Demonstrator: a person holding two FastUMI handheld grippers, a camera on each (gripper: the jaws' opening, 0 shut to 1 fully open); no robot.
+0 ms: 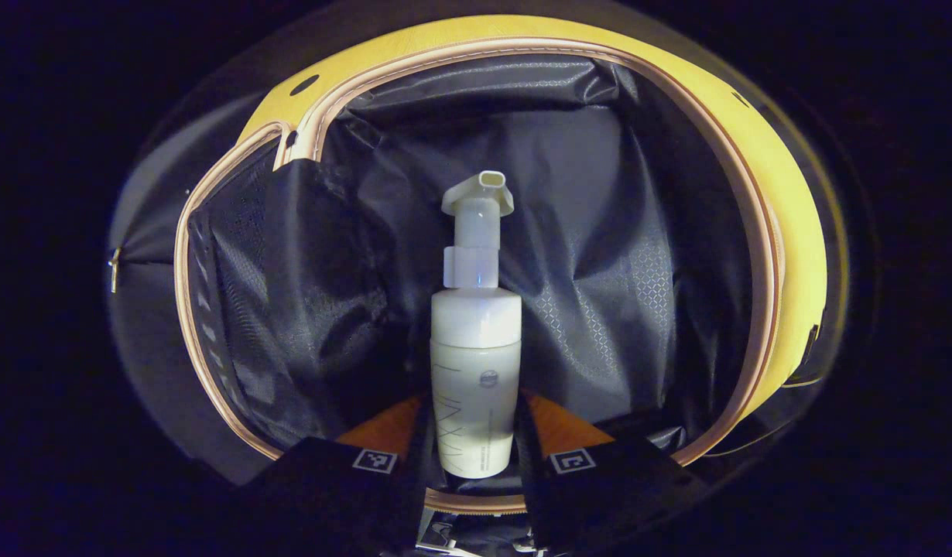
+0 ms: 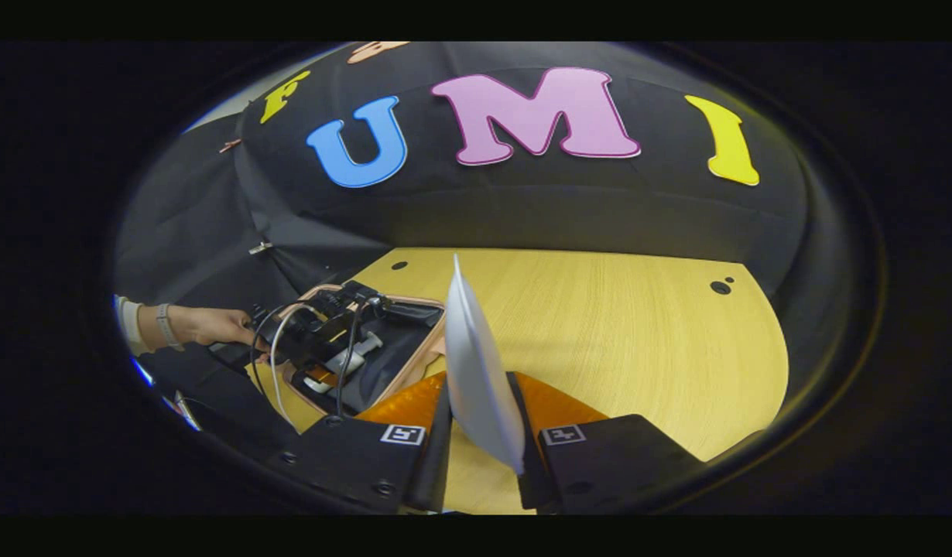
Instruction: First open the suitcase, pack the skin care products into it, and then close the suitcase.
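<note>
In the left gripper view a white pump bottle [image 1: 476, 363] stands upright between my fingers, with my left gripper [image 1: 476, 422] shut on its lower body. Behind it lies the open suitcase [image 1: 476, 48], its pale zip rim framing a crumpled black lining [image 1: 615, 232]. The bottle hangs over that lining. In the right gripper view my right gripper [image 2: 480, 422] is shut on a thin white flat packet [image 2: 476, 363], seen edge-on above the table. To its left the suitcase [image 2: 433, 346] lies open, and the left gripper [image 2: 321, 340] with the bottle [image 2: 354, 357] reaches into it.
The yellow wooden table [image 2: 638, 333] stretches wide to the right of the suitcase. A person's hand [image 2: 213, 325] with a wristband holds the left gripper, and cables loop from it. Black cloth walls close the booth behind.
</note>
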